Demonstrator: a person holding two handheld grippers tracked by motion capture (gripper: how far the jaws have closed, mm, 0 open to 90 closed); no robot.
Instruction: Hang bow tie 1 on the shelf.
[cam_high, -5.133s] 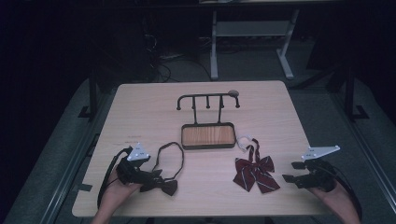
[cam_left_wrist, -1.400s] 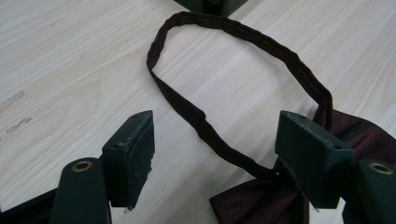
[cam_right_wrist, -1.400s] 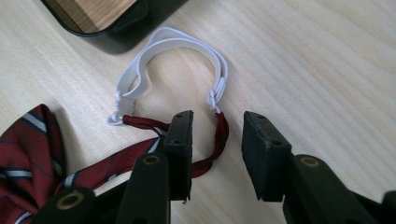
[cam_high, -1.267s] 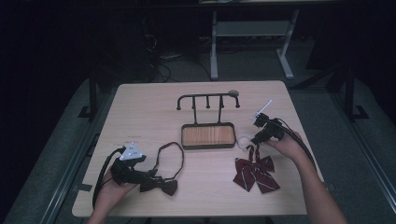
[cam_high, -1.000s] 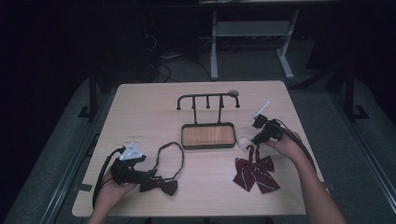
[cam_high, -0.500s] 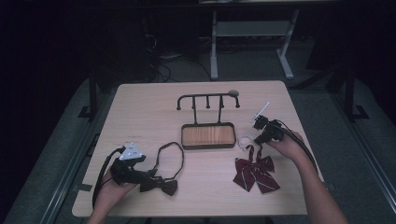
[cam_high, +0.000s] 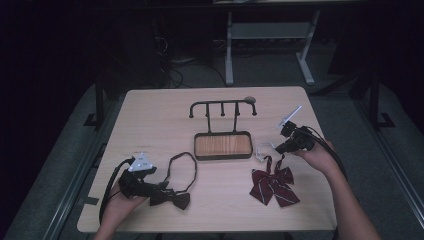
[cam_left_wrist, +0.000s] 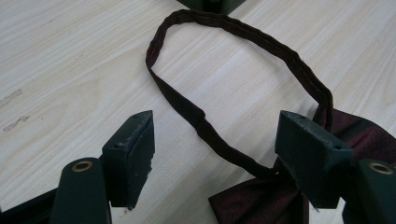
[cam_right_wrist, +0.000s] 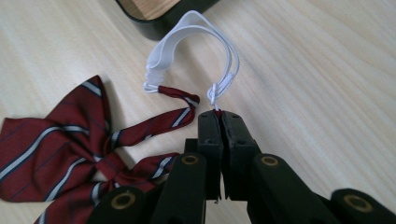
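Right gripper pinching the striped bow tie by its strap end, bow on the table. Thin pinch — could slip free. Left gripper fingers wide over the dark bow tie.

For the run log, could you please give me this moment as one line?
right tongs: shut on striped bow tie strap end | left tongs: open over dark bow tie strap | rack: bare
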